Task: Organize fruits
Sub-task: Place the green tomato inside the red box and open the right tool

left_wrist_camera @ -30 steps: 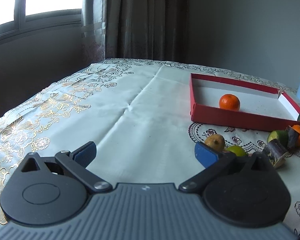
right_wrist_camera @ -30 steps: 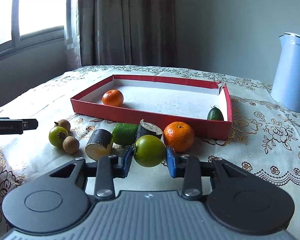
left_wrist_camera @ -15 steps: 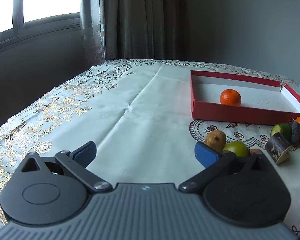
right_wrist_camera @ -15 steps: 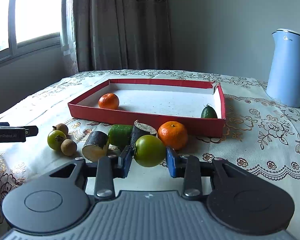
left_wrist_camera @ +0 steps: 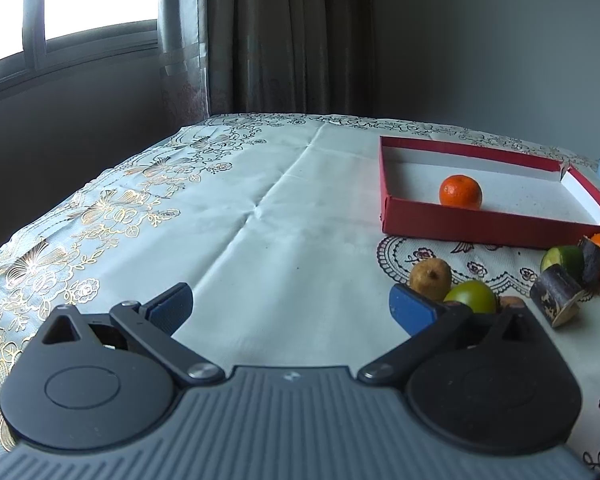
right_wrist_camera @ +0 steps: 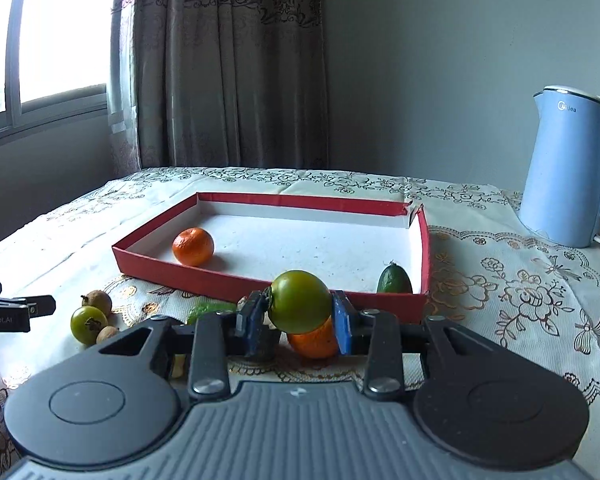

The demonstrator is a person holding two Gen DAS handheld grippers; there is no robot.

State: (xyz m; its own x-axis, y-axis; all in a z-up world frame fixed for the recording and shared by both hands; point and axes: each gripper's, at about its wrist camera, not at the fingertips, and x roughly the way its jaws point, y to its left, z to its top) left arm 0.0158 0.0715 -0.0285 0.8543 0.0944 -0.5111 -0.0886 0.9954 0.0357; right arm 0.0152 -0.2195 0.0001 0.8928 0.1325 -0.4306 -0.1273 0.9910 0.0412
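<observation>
right gripper [right_wrist_camera: 298, 316] fingers are clamped on the green tomato [right_wrist_camera: 299, 301], held just above the near wall of the red tray [right_wrist_camera: 220, 283]. It's round and smooth, so it could squirt out. left gripper [left_wrist_camera: 292, 308] fingers sit wide apart, holding nothing, over the worktop [left_wrist_camera: 260, 220]

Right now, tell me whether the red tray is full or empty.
Nearly empty. The red tray holds only an orange near its left wall and a small dark green fruit in the near right corner; the white floor is otherwise bare.
</observation>
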